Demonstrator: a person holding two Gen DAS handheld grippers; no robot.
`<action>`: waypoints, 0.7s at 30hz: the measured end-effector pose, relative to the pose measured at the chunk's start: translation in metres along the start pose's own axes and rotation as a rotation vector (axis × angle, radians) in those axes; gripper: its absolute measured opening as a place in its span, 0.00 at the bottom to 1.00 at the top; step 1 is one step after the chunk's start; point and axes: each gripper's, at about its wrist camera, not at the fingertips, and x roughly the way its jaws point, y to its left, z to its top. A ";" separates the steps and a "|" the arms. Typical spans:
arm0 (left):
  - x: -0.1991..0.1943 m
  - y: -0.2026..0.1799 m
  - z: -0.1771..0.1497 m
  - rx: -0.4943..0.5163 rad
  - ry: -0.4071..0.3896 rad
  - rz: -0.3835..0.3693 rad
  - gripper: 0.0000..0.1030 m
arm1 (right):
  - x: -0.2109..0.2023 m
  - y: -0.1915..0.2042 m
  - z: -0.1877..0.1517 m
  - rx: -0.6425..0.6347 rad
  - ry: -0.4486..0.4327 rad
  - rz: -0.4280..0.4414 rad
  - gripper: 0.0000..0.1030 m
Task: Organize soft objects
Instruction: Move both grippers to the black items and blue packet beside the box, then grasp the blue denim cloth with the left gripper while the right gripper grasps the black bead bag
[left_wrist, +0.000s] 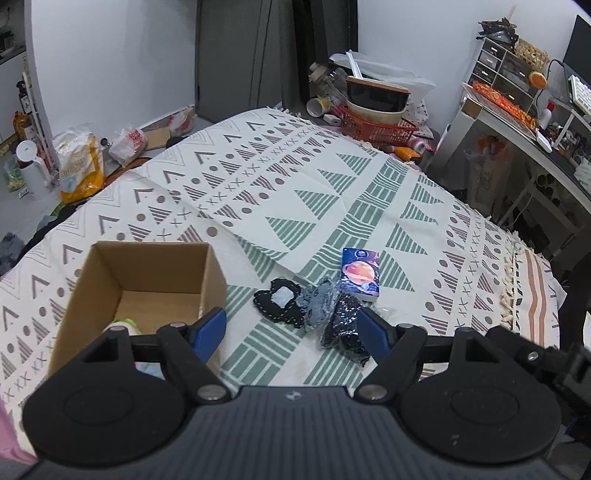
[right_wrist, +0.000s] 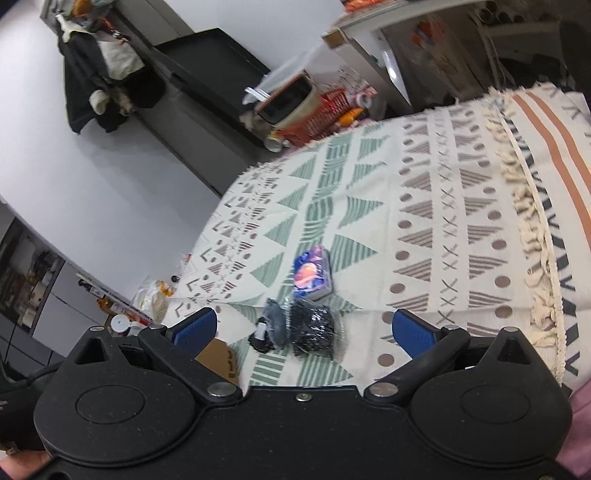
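Soft items lie bunched mid-bed on the patterned bedspread: a black scrunchie, a grey fabric piece, a black bagged bundle and a tissue pack, just right of the cardboard box. Both the left hand-held gripper and the right hand-held gripper are spread wide and empty. Risk: one pinch may snag two touching pieces, or the slick wrap may slip.

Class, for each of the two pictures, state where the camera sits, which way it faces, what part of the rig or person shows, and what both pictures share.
Left wrist: on the left gripper, looking forward and down over the cloth at the cardboard box; its open blue jaws show.
Right wrist: on the right gripper, tilted, above the same cloth; open jaws show.
Shared: tissue pack, black wrapped bundle.
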 end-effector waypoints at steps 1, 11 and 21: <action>0.003 -0.002 0.000 0.001 0.002 -0.011 0.74 | 0.003 -0.002 0.000 0.006 0.004 -0.003 0.99; 0.041 -0.013 0.002 0.023 0.053 -0.033 0.71 | 0.038 -0.032 -0.005 0.160 0.026 0.000 0.99; 0.070 -0.017 0.004 0.019 0.070 -0.044 0.67 | 0.064 -0.037 -0.010 0.178 0.058 -0.005 0.93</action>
